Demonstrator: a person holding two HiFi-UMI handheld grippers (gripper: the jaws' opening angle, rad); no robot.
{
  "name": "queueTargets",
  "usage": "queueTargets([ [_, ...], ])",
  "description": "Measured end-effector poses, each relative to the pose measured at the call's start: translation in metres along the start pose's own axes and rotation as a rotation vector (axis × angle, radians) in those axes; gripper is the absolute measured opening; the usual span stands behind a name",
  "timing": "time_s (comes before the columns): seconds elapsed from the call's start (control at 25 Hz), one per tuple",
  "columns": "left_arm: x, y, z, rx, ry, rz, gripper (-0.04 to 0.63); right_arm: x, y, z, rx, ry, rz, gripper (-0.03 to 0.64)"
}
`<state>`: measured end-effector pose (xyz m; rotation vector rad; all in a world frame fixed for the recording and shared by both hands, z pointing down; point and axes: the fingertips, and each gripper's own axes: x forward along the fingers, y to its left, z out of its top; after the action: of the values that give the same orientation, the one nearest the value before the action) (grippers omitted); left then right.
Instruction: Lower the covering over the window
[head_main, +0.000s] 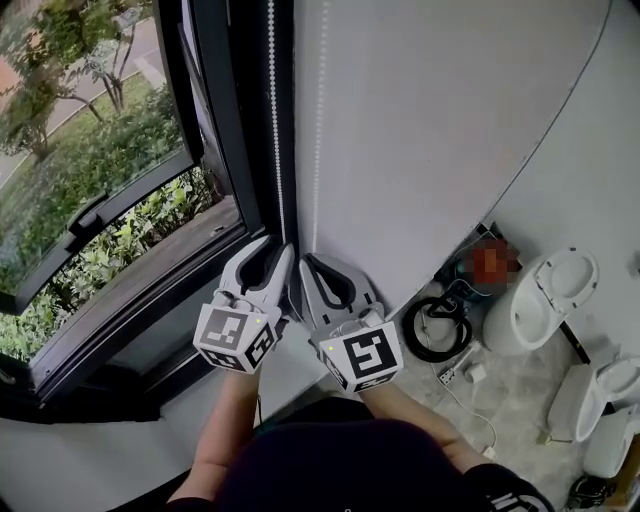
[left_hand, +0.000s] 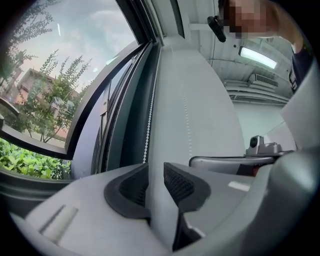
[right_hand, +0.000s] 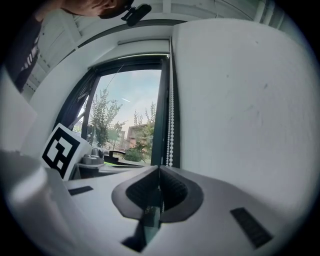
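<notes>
A white bead chain (head_main: 272, 120) hangs down the dark window frame (head_main: 235, 150), beside the white wall (head_main: 430, 130). Both grippers sit side by side at its lower end. My right gripper (head_main: 308, 264) is shut, and the chain (right_hand: 171, 125) runs down into its pads (right_hand: 159, 175), where beads show in the seam. My left gripper (head_main: 282, 250) stands slightly open. The chain (left_hand: 149, 125) drops just behind its left pad (left_hand: 131, 187), and only wall shows in the gap (left_hand: 156, 172). A pale bar (right_hand: 144, 55) crosses the top of the window.
The window handle (head_main: 90, 215) and sill (head_main: 150, 275) lie to the left. On the floor at right are a black cable coil (head_main: 437, 330), a power strip (head_main: 450, 375) and white ceramic fixtures (head_main: 545, 300). A second chain strand (head_main: 320, 120) hangs against the wall.
</notes>
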<state>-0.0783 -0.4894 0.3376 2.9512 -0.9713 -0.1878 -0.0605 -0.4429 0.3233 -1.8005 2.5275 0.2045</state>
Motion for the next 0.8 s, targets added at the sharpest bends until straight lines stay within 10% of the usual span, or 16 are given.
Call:
queueTargets([
  [0.8, 0.037, 0.028, -0.006, 0.035, 0.068, 0.075, 0.095, 0.011, -0.001, 0.005, 0.001, -0.001, 0.036, 0.014],
])
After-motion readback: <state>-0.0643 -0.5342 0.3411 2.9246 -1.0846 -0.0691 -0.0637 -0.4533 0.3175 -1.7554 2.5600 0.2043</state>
